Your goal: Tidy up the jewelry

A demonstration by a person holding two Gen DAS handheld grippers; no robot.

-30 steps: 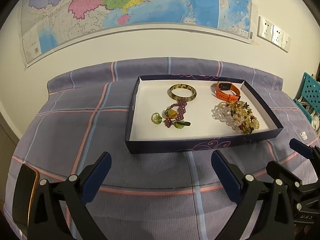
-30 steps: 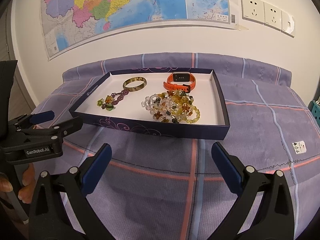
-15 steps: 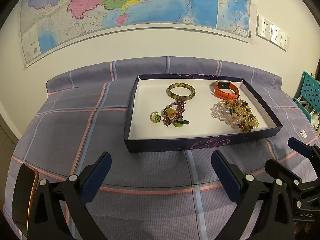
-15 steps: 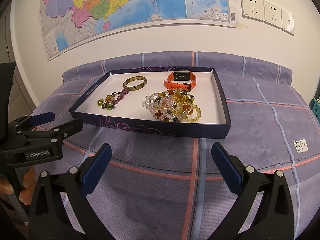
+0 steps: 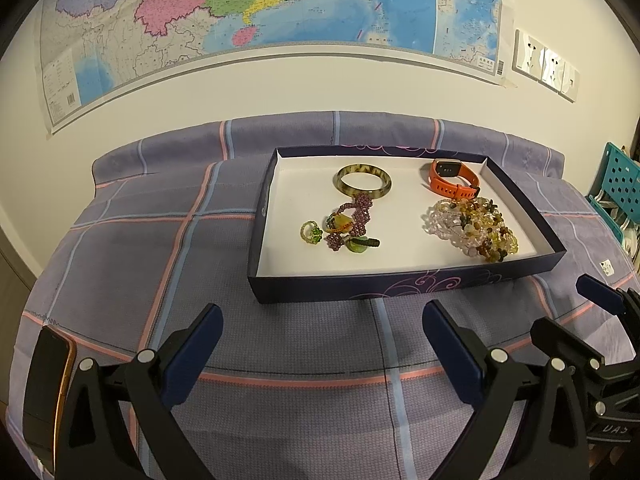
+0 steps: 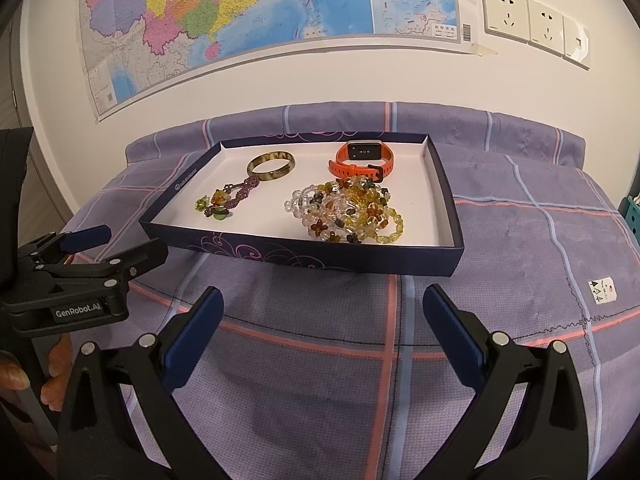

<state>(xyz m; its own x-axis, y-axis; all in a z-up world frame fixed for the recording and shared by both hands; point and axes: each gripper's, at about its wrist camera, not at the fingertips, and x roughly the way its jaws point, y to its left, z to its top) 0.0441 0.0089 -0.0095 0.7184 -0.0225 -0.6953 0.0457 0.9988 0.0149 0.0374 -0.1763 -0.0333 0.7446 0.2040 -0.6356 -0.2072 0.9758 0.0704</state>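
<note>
Over the last second almost nothing has shifted: our left tongs (image 5: 320,332) and right tongs (image 6: 320,312) stay spread and empty, short of the tray (image 5: 400,286) on the bed (image 5: 140,240). The bangle (image 5: 363,181), watch (image 5: 454,178) and bead bracelets (image 5: 472,228) all lie inside it, which fits sorting finished or pending.

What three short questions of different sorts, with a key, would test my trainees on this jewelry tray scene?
1. True or false: the orange watch lies outside the tray.
2. Which lies nearest the tray's front wall? A bangle; B mixed bead pile; C watch.
3. Fill in: both the left gripper and the right gripper are ____ and hold nothing.

Key: 1 false; 2 B; 3 open.
</note>
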